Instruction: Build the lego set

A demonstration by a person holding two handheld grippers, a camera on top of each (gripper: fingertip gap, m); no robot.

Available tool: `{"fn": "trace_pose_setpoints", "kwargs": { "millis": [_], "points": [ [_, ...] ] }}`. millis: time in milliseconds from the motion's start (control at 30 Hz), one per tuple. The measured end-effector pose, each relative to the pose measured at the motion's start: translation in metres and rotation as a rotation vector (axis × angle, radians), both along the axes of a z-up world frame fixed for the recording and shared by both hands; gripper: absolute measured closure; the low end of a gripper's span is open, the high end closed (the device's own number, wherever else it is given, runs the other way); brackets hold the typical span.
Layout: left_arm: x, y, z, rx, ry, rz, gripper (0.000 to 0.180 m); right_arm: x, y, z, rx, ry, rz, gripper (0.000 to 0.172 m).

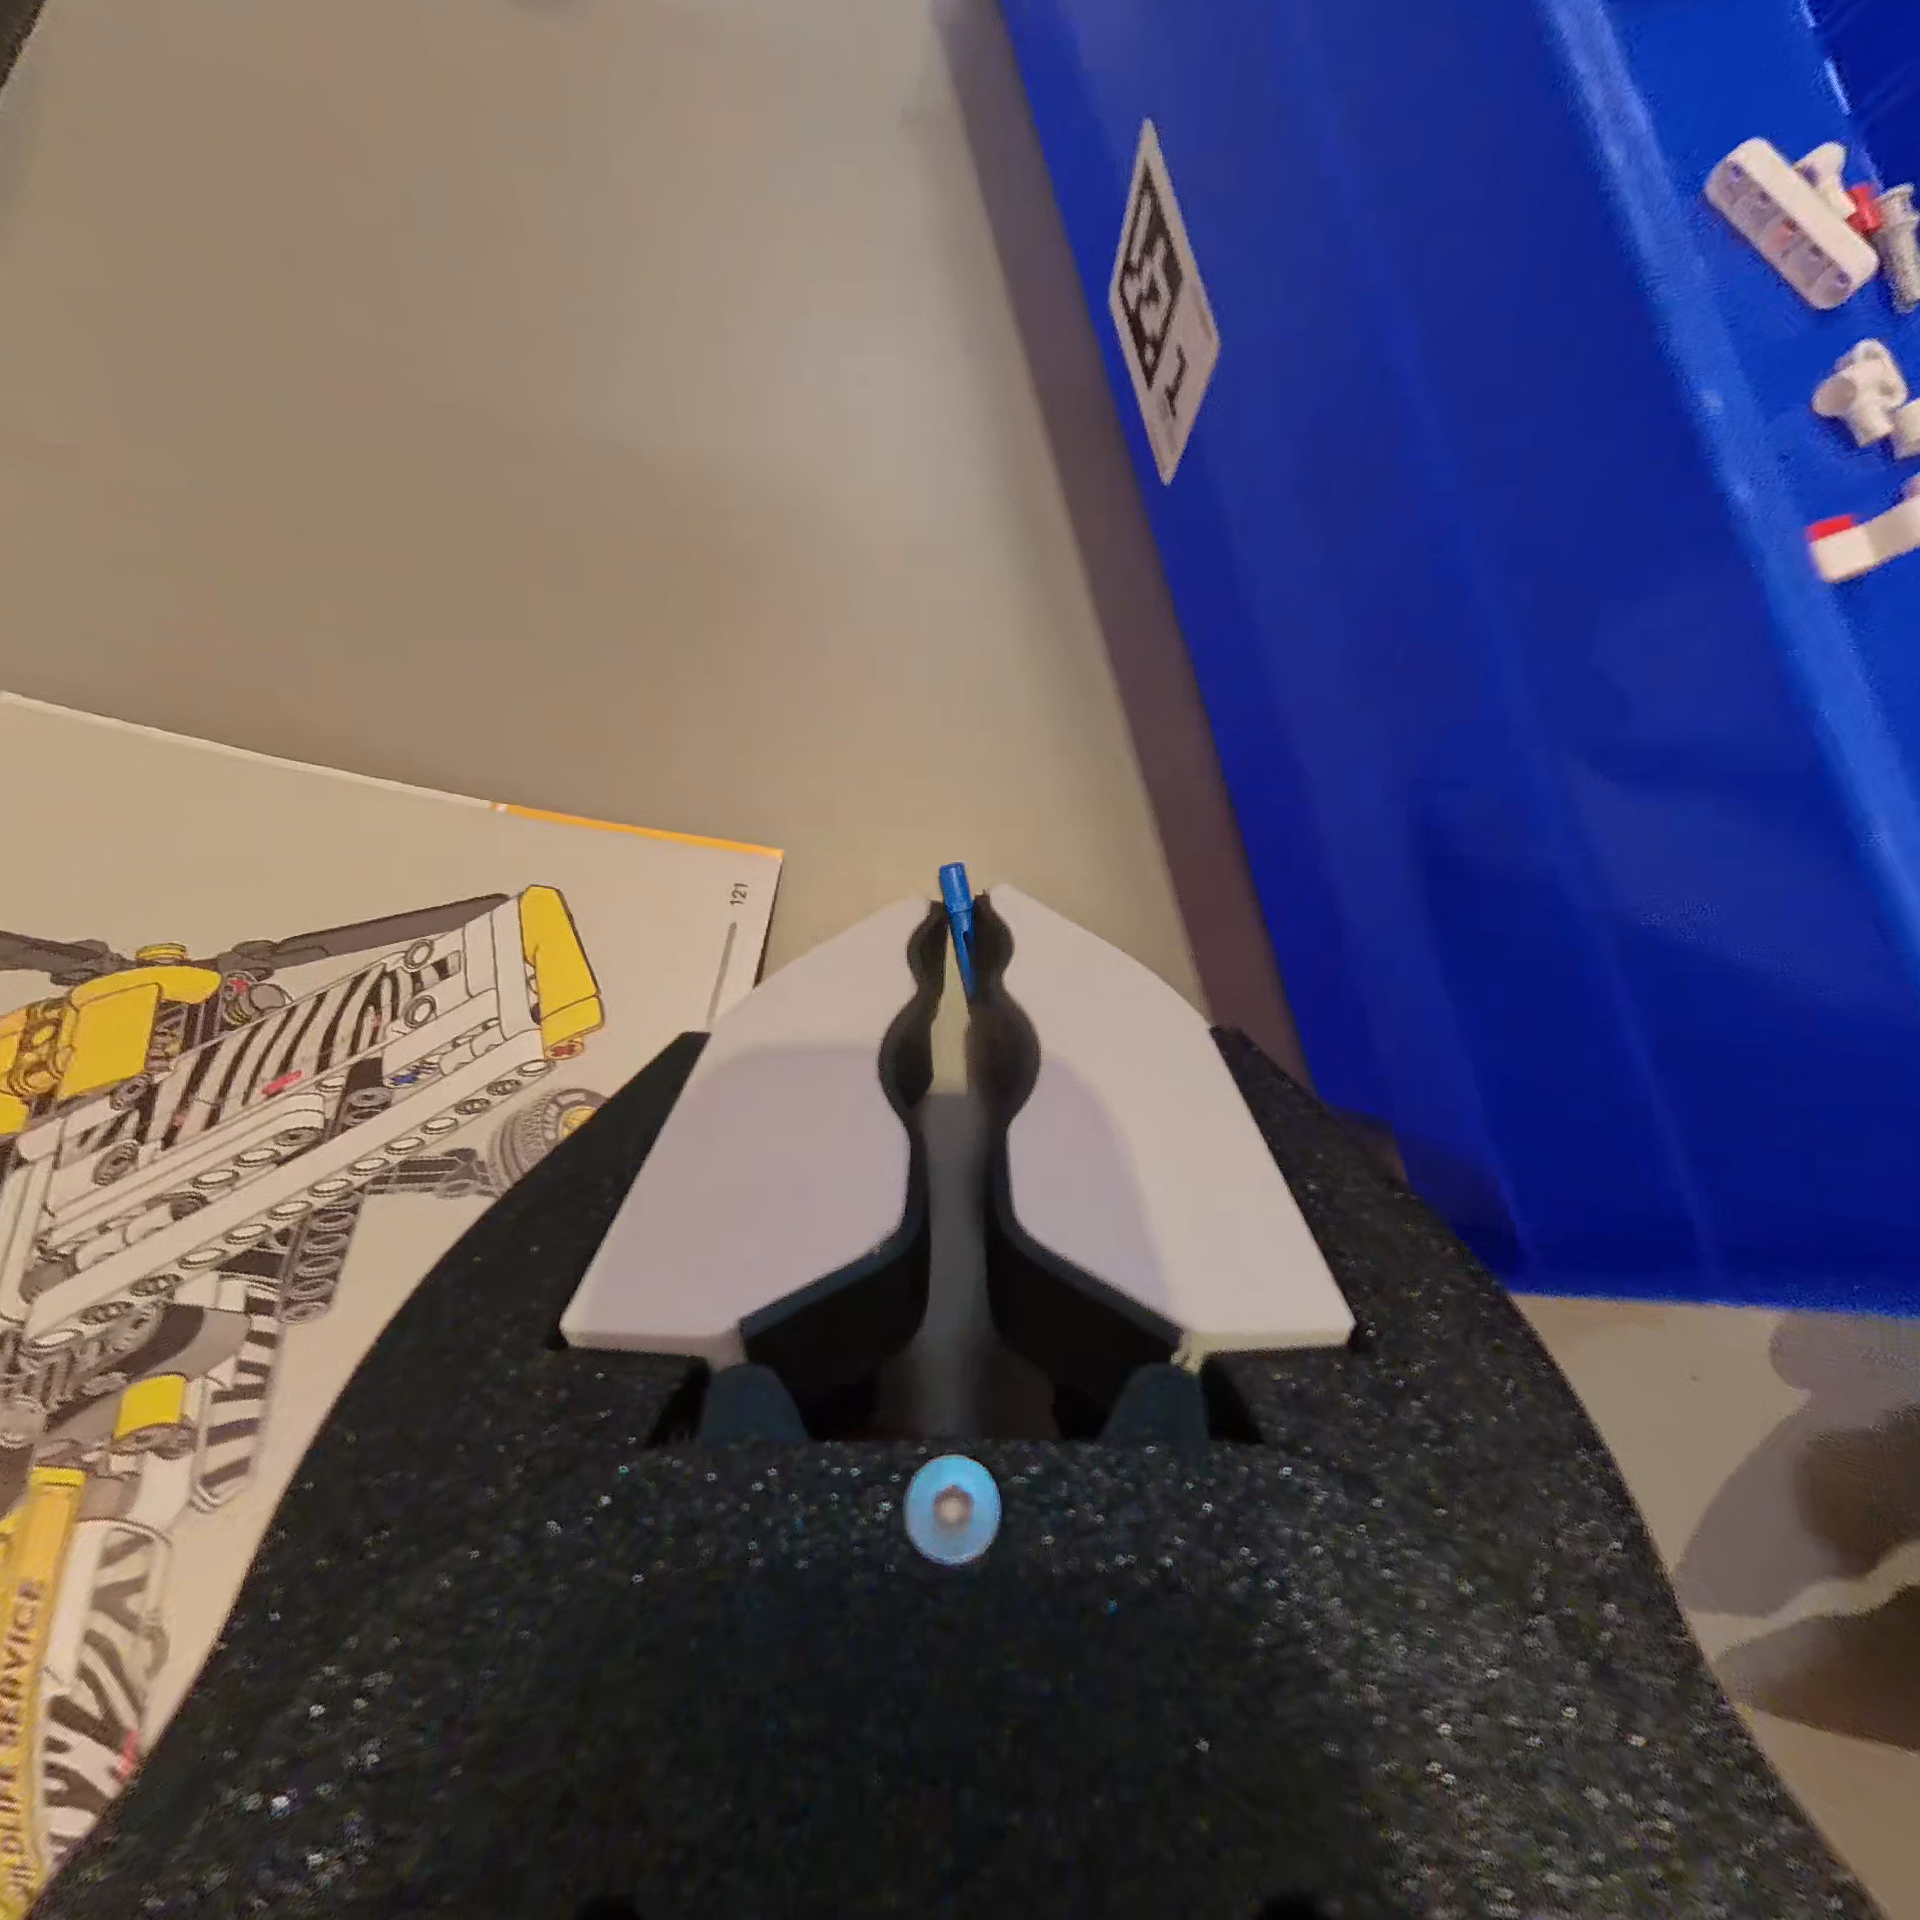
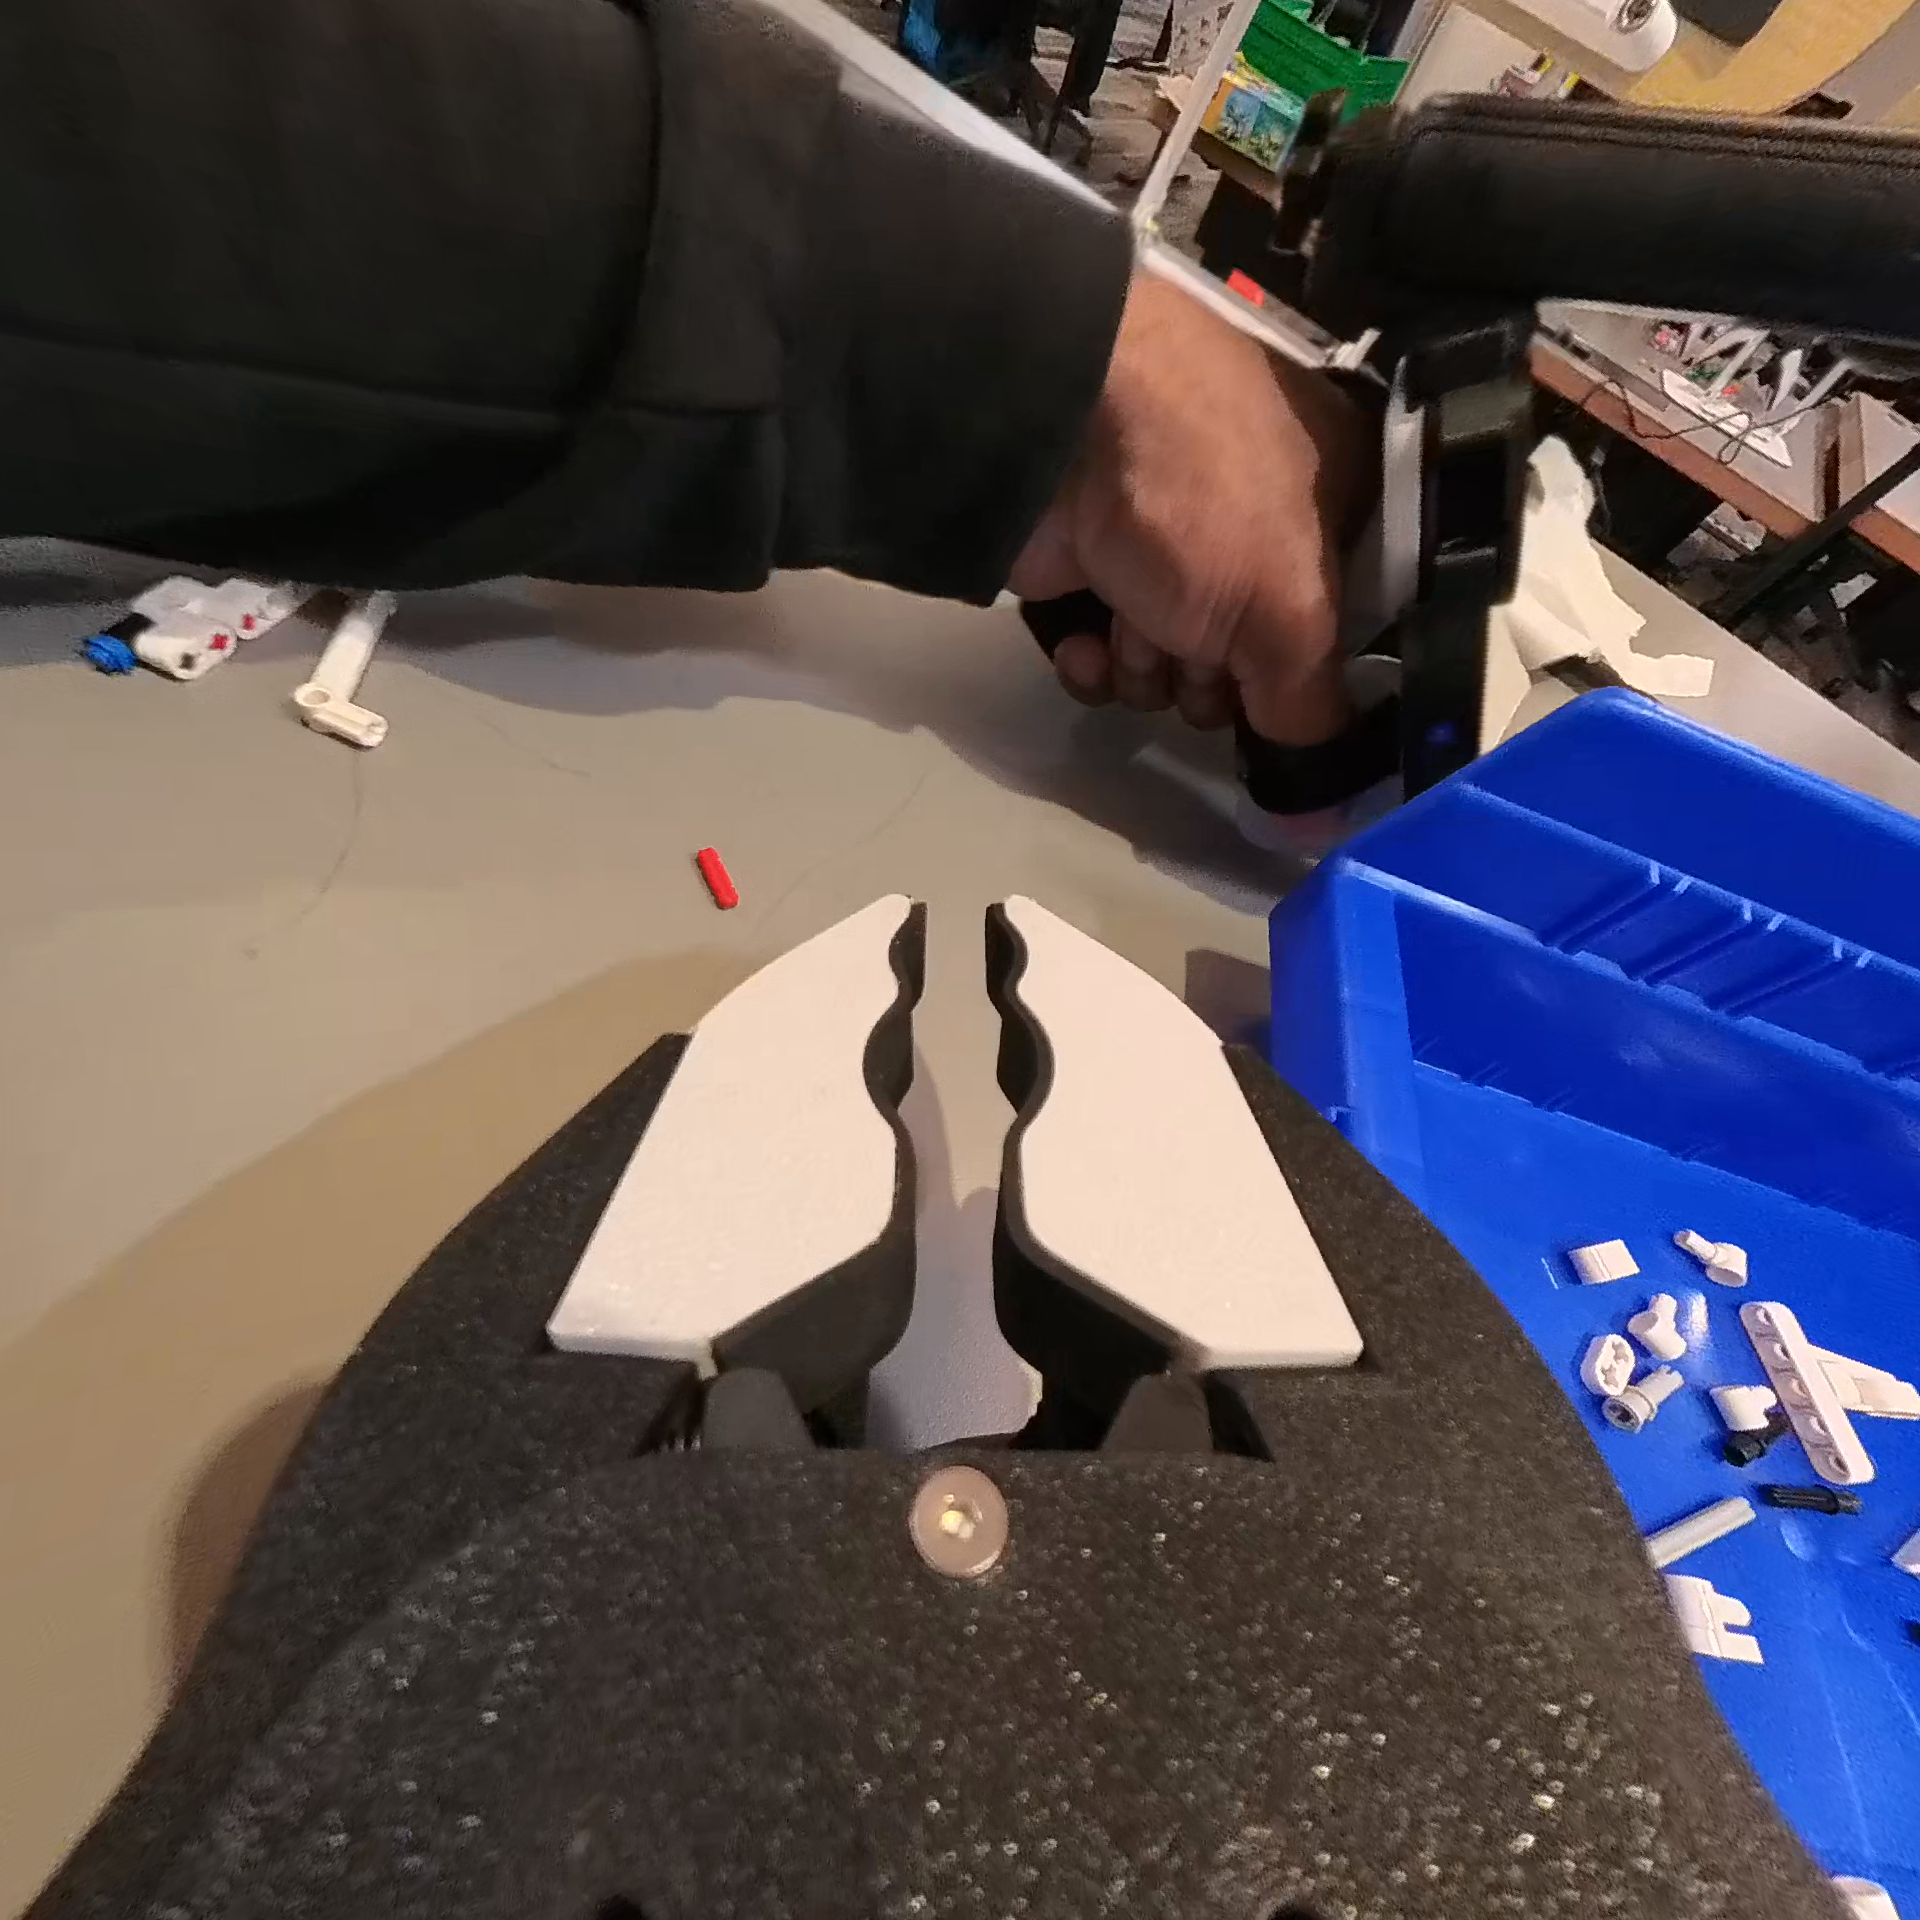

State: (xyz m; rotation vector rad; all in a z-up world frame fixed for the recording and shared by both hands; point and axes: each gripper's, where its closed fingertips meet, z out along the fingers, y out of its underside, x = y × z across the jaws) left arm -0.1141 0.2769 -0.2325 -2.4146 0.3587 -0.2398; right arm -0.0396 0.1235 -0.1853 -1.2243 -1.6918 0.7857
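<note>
My left gripper [image 1: 960,906] is shut on a small blue pin [image 1: 956,914], which sticks out past the white fingertips above the grey table [image 1: 520,416]. It hovers between an open instruction booklet [image 1: 312,1039] on the left and a blue bin [image 1: 1507,623] on the right. My right gripper [image 2: 954,914] is open with a narrow gap and nothing between its pads, over the grey table [image 2: 312,987]. A small red pin [image 2: 718,878] lies on the table just left of and beyond its fingertips.
A person's sleeve [image 2: 416,291] and hand [image 2: 1195,540] hold the other gripper across the back of the right wrist view. The blue bin [image 2: 1558,1039] holds several small white and black parts [image 2: 1714,1371]. White beams [image 2: 343,675] lie at the far left.
</note>
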Motion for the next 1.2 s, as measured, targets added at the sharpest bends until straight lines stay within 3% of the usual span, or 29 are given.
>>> {"fn": "trace_pose_setpoints", "kwargs": {
  "millis": [300,567,700,867,1000,1200],
  "points": [
    [0.018,-0.054,0.026,0.122,-0.021,-0.016,0.176,0.0,0.001,0.001,0.002,0.008,-0.011,0.161],
    [0.033,-0.148,0.064,0.216,-0.2,-0.071,0.176,-0.002,-0.008,0.012,-0.022,0.075,0.049,0.158],
    [0.055,-0.201,0.084,0.251,-0.257,-0.155,0.176,-0.004,-0.035,0.033,-0.004,0.175,0.201,0.153],
    [0.072,-0.254,0.096,0.275,-0.306,-0.255,0.176,-0.005,-0.088,0.054,0.192,0.248,0.503,0.15],
    [0.065,-0.281,0.099,0.289,-0.36,-0.288,0.176,-0.01,-0.123,0.056,0.354,0.291,0.697,0.146],
    [0.048,-0.308,0.093,0.257,-0.375,-0.302,0.176,-0.024,-0.153,0.055,0.394,0.367,0.852,0.144]
  ]
}}
